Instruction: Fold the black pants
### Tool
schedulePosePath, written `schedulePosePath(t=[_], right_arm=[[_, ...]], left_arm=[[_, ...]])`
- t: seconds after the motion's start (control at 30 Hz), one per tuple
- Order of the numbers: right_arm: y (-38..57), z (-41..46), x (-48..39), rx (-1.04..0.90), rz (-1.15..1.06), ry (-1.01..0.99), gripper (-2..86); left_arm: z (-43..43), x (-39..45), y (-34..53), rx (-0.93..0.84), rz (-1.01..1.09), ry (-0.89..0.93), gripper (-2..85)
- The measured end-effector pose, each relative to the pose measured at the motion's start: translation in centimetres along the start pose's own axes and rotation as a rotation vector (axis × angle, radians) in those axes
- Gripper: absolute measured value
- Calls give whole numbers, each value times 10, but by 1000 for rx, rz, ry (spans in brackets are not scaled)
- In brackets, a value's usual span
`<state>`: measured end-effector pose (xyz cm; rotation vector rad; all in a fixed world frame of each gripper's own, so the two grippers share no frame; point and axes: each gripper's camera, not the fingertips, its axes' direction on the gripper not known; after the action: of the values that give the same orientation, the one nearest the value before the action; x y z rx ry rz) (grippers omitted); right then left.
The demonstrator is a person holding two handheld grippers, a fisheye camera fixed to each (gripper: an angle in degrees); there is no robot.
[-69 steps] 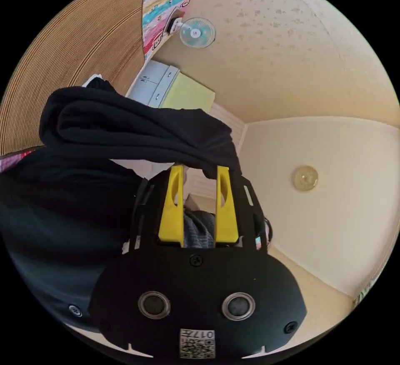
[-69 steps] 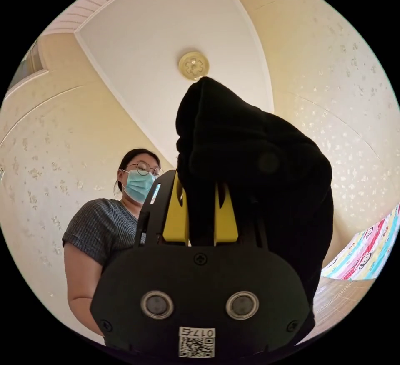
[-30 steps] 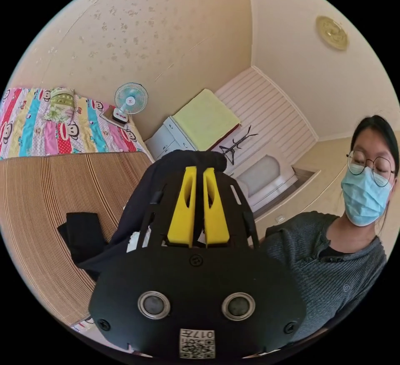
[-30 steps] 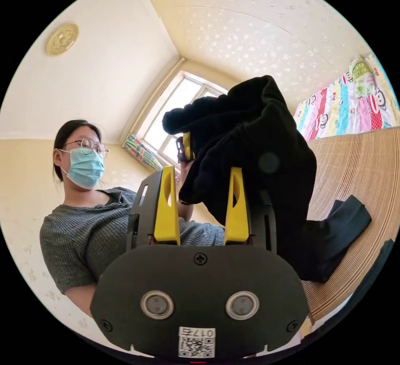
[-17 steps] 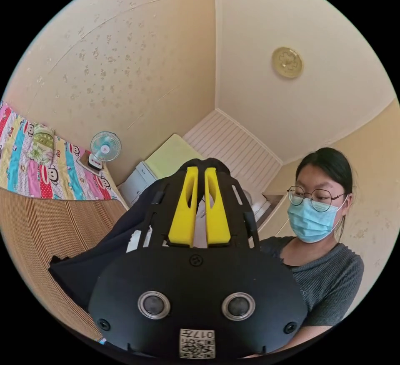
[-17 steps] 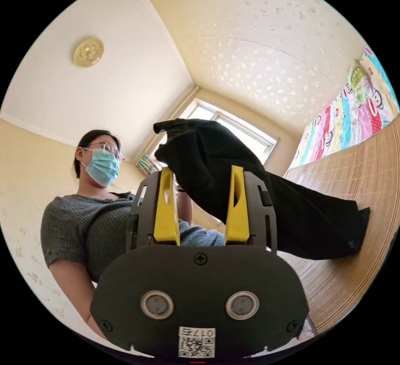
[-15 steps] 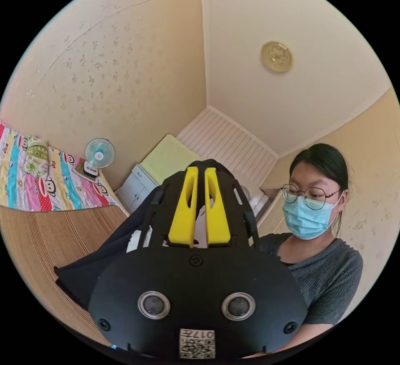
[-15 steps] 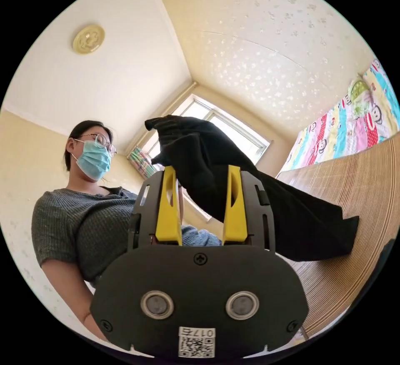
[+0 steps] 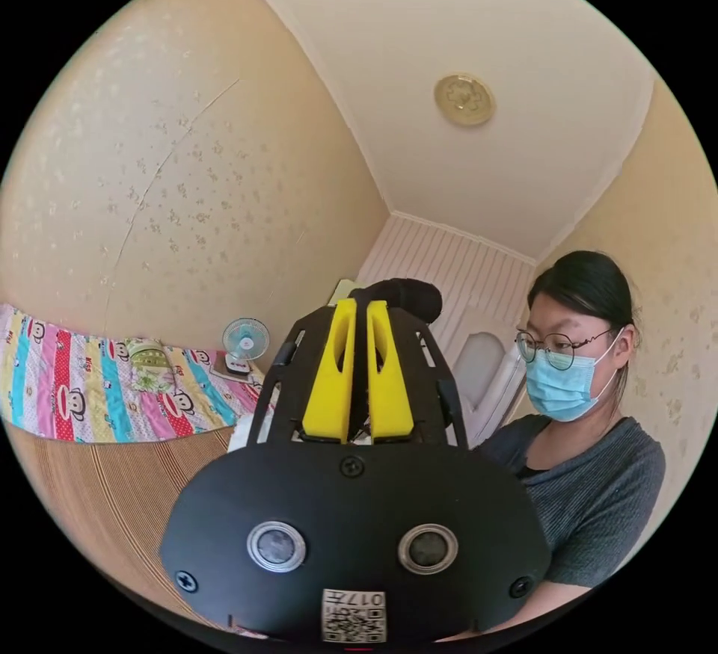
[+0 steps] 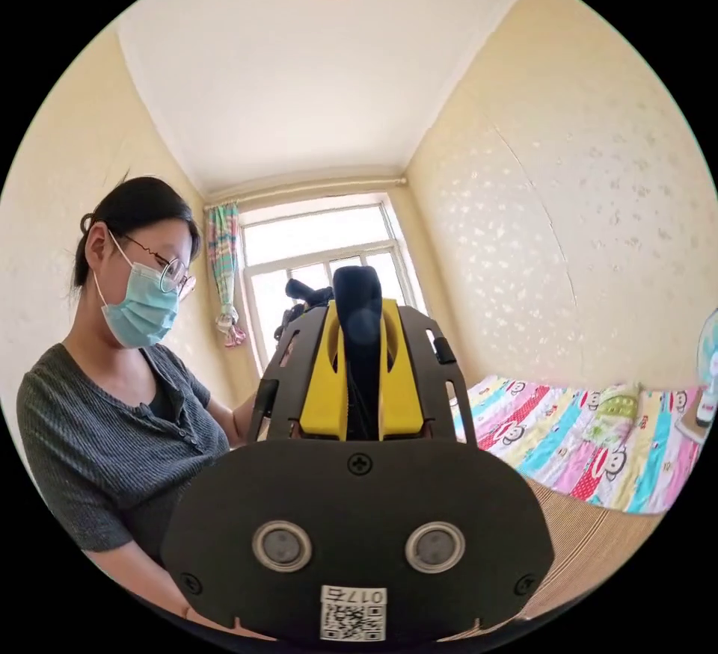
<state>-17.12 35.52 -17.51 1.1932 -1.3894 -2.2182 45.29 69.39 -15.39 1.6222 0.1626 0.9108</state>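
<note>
While the left tool (image 9: 357,306) pinches the black pants (image 9: 400,297), the right tool (image 10: 361,306) clamps them too.

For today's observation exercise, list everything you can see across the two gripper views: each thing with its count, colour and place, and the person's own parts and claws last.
black pants: one, black, a fold pinched in each claw, sticking out past the jaw tips
bedspread: one, multicoloured stripes with a cartoon print, along the far wall
woven mat: one, tan, in front of the bedspread
fan: one, pale blue, at the bedspread's end
window: one, bright, end wall
curtain: one, patterned, beside the window
ceiling lamp: one, gold, on the ceiling
person: one, grey top, beside the claws
left claw: yellow jaws, shut on the pants
right claw: yellow jaws, shut on the pants
</note>
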Motion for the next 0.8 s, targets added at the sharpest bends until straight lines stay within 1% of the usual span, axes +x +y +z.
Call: schedulePosePath(t=[0.07,0.17,0.23,0.27,0.33,0.43,0.47,0.53,0.6,0.67,0.7,0.77,0.8], right_arm=[[-19,19,-37,2,-70,57,78],[-36,45,-97,23,-152,204,77],[-40,64,-147,49,-251,348,76],[-39,68,-158,57,-278,383,76],[-34,84,-196,80,-343,538,76],[-23,98,-222,80,-360,679,75],[-20,99,-224,80,-359,694,75],[-8,103,-219,61,-353,734,75],[-2,106,-200,24,-320,742,75],[5,110,-169,-22,-267,738,76],[10,113,-141,-59,-226,731,75],[20,122,-84,-118,-152,731,75],[26,132,-36,-171,-117,729,75]], left_arm=[[-34,9,-19,49,15,-44,2],[-72,23,-37,140,46,-103,2],[-90,31,-45,193,64,-129,1],[-100,35,-49,224,80,-153,1],[-110,41,-52,261,126,-192,1],[-123,46,-53,310,208,-202,0],[-127,47,-52,322,238,-207,0],[-131,41,-53,329,254,-225,0],[-131,24,-58,313,222,-223,1],[-122,-19,-67,255,136,-220,2],[-118,-33,-69,240,104,-221,2],[-96,-97,-77,186,-8,-235,4],[-88,-115,-80,169,-30,-246,4]])
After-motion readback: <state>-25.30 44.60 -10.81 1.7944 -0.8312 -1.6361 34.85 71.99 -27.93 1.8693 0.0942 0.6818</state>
